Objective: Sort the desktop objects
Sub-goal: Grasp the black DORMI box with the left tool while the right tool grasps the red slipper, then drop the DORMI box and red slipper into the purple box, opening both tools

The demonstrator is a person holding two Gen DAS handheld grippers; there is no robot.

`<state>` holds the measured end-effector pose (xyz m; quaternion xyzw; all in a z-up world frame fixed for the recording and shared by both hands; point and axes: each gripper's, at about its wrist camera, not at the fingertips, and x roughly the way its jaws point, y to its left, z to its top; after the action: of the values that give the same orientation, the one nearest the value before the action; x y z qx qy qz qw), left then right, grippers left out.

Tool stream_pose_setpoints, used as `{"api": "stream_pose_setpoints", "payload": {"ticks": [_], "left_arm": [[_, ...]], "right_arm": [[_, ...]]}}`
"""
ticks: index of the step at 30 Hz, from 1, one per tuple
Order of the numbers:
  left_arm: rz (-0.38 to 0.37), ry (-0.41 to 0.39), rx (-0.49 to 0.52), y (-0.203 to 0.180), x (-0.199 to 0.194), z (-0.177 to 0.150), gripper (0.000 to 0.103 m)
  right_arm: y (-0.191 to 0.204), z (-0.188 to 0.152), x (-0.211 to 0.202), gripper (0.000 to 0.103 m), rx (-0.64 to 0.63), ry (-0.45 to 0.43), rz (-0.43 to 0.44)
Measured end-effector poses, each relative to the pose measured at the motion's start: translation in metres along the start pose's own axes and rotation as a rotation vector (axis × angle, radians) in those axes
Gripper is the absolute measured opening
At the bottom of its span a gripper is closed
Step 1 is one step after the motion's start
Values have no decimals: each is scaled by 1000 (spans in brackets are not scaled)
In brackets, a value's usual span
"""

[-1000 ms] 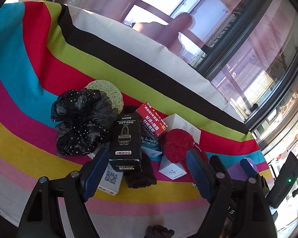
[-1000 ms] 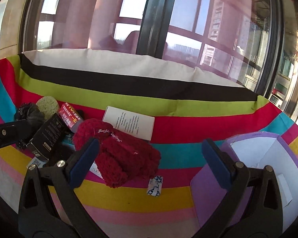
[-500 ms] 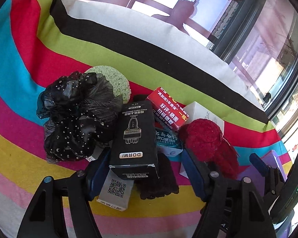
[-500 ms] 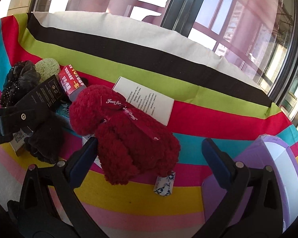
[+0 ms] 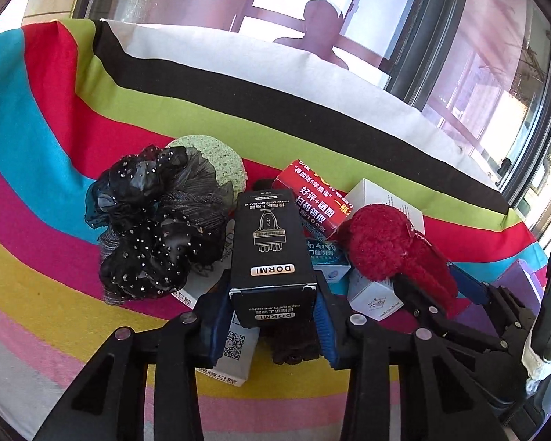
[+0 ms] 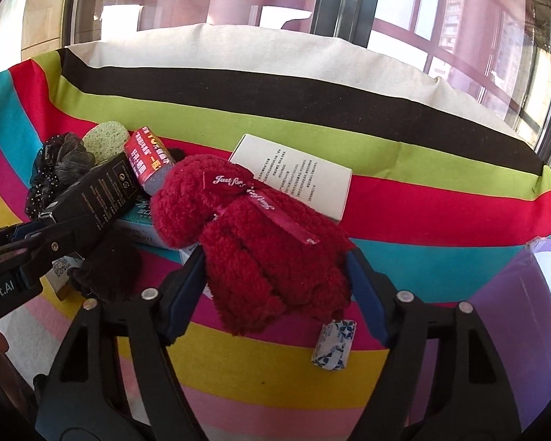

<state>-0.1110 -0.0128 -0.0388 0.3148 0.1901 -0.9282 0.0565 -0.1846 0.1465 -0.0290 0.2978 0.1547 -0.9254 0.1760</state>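
Moved since a second ago: both claws have closed in on the pile; each was wide apart and short of it, and now each has an item between its fingers.
Left claw (image 5: 273,310): fingers together on the near end of the black DORMI box (image 5: 268,246), pads touching both side faces, at lower centre of the left view.
Right claw (image 6: 275,286): fingers against both flanks of the red fluffy bundle (image 6: 260,235), centre of the right view; it looks clamped, though the pile hides how firmly.
Where the things lie: on the striped worktop (image 5: 36,183), heaped with a black scrunchie (image 5: 154,220), green sponge (image 5: 220,161), red carton (image 5: 312,198) and white box (image 6: 294,174).
Risk, box: it rests tilted on other cartons; lifting may drag the QR-code carton (image 5: 235,349) beneath it, or it may pivot in the end-only grip.
Risk, bundle: soft pile compresses, so it may slip; the small patterned packet (image 6: 334,343) touching its lower edge could be swept along.
Risk, claws: they work close together and could collide.
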Motion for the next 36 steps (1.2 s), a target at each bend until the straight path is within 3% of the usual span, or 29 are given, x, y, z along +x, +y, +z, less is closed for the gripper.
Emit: {"api": "stream_pose_setpoints", "payload": {"ticks": [1, 6, 9, 14, 27, 36], "left_arm": [[-3, -5, 3, -1, -2, 0, 40], [-27, -21, -3, -3, -11, -2, 40], [-35, -26, 18, -9, -13, -4, 40], [-67, -50, 21, -14, -24, -2, 40], [-140, -103, 45, -38, -37, 8, 40], [-304, -208, 177, -85, -74, 1, 40]], "right_arm": [[1, 0, 0, 51, -1, 0, -4], [1, -3, -3, 33, 31, 14, 8], [-6, -7, -10, 28, 94, 30, 57], [-25, -15, -29, 26, 224, 58, 153], [-64, -12, -109, 26, 328, -8, 273], [-128, -23, -168, 26, 451, -64, 265]]}}
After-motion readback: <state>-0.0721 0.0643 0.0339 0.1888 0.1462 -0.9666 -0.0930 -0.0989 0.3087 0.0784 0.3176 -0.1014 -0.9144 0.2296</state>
